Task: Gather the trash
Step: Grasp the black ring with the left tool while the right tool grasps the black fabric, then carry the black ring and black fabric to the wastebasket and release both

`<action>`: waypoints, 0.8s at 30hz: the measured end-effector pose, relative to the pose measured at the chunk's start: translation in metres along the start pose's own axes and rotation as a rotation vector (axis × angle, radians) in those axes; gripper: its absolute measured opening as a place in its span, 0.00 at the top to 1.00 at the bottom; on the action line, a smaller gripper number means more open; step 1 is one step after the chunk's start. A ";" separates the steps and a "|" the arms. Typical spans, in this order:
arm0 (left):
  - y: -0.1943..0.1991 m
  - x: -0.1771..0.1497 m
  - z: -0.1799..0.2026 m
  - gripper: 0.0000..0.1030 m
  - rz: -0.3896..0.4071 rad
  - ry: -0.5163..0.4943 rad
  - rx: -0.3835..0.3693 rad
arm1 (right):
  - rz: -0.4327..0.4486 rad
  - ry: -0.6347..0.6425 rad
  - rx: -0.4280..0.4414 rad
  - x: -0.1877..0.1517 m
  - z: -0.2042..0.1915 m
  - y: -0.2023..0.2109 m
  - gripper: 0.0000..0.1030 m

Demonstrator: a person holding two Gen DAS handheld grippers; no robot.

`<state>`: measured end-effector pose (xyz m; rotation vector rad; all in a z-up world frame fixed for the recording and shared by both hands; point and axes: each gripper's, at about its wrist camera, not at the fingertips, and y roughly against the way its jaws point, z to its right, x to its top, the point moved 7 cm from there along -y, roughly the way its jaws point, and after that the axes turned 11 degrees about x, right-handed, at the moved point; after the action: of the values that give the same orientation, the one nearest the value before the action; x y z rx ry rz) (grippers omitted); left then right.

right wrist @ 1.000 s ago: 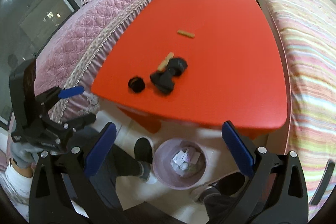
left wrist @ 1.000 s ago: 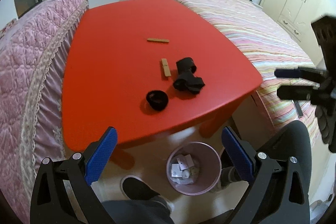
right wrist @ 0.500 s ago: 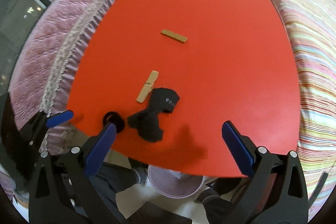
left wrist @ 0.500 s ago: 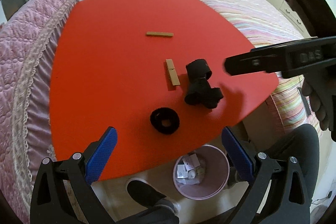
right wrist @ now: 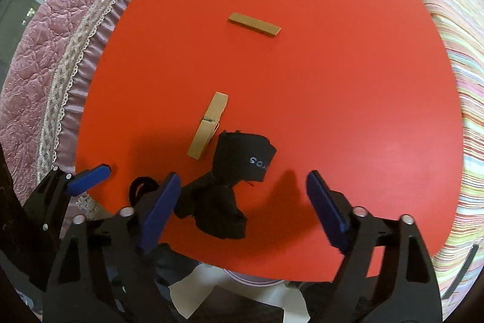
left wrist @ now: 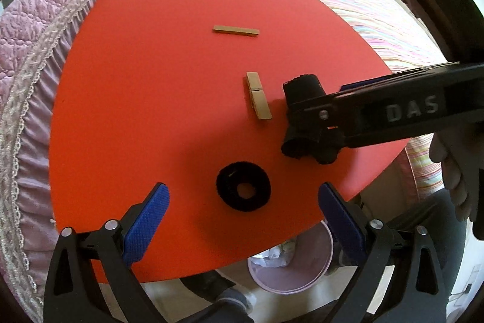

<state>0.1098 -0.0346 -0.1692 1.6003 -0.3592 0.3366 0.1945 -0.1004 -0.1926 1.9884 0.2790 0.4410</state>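
Observation:
On the red table (left wrist: 145, 87) lie a black fabric ring (left wrist: 243, 186), a crumpled black cloth (left wrist: 305, 117), a wooden clothespin (left wrist: 258, 100) and a flat wooden stick (left wrist: 236, 30). My left gripper (left wrist: 242, 211) is open, its blue pads on either side of the ring's near edge. My right gripper (right wrist: 242, 202) is open over the black cloth (right wrist: 233, 183), which lies between its pads. The clothespin (right wrist: 208, 125) and stick (right wrist: 254, 24) lie farther out. The ring (right wrist: 142, 186) is partly hidden behind my right gripper's left finger.
A pink waste bin (left wrist: 293, 265) with crumpled paper stands on the floor below the table's near edge. A pink quilted bed (left wrist: 27, 56) borders the table on the left, a striped bed (left wrist: 372, 8) on the right. The person's legs are below.
Both grippers have moved forward and down over the table. The left one has closed in on the ring, the right one on the black cloth. Both stay open.

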 end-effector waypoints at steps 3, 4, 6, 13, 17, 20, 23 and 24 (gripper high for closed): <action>-0.005 -0.001 0.002 0.37 -0.013 -0.002 0.008 | -0.005 -0.001 0.010 0.000 -0.002 -0.004 0.35; -0.006 -0.003 0.003 0.42 -0.017 -0.003 0.009 | -0.006 0.000 0.011 0.000 -0.002 -0.005 0.41; -0.008 -0.004 0.004 0.51 -0.019 -0.006 0.013 | -0.007 0.000 0.019 0.001 -0.003 -0.005 0.48; -0.007 -0.005 0.006 0.76 -0.018 -0.013 0.011 | 0.003 0.015 0.036 0.002 -0.006 -0.004 0.71; -0.008 -0.002 0.005 0.79 -0.011 -0.008 0.011 | 0.010 0.020 0.041 0.003 -0.006 -0.001 0.76; -0.006 0.000 0.005 0.80 -0.002 -0.002 0.006 | 0.023 0.022 0.037 0.004 -0.005 0.003 0.79; -0.001 0.002 0.006 0.80 0.011 0.000 0.005 | 0.029 0.024 0.039 0.004 -0.003 0.006 0.80; 0.001 0.003 0.006 0.80 0.017 0.001 0.005 | 0.034 0.024 0.040 0.004 -0.003 0.008 0.80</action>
<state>0.1118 -0.0407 -0.1671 1.6028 -0.3721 0.3514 0.1972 -0.1002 -0.1834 2.0302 0.2714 0.4844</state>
